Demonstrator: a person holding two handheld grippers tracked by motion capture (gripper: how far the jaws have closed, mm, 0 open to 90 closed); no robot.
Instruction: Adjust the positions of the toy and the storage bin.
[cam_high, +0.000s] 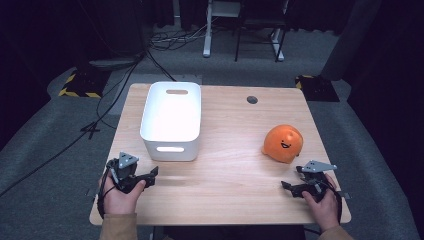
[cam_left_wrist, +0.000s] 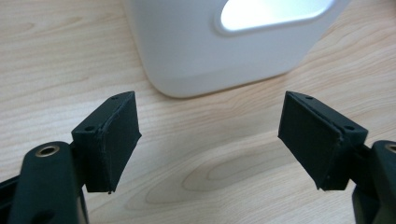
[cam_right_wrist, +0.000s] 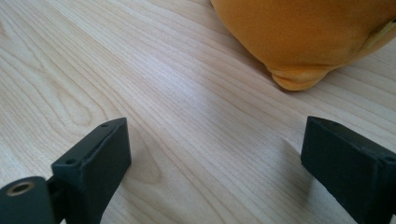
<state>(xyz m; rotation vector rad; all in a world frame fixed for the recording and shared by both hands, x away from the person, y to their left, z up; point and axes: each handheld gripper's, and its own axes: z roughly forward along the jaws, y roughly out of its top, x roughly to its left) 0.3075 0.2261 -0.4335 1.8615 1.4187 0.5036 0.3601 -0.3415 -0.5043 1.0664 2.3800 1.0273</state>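
In the high view, a light wooden table (cam_high: 230, 150) stands on a grey carpet floor (cam_high: 45, 150), and the room behind it is dark, with black cables (cam_high: 115, 90) that run over the floor at the left and white legs of other furniture (cam_high: 207, 35) at the far side. On the table a white plastic bin (cam_high: 171, 120) with handle holes stands left of the middle, and an orange plush toy (cam_high: 283, 143) with a small smiling face lies at the right. The left gripper (cam_high: 150, 175) rests at the near left corner in the person's hand, just in front of the bin, and the right gripper (cam_high: 290, 186) rests at the near right edge, near the toy but apart from it. In the left gripper view, the two black jaws stand well apart with only bare wood between them, and the rounded wall of the bin (cam_left_wrist: 224, 51) rises close ahead. In the right gripper view, the jaws are also spread and hold nothing; the toy (cam_right_wrist: 308, 37) lies ahead toward the right, its lower edge probably resting on the wood grain, though the close view is a little soft.
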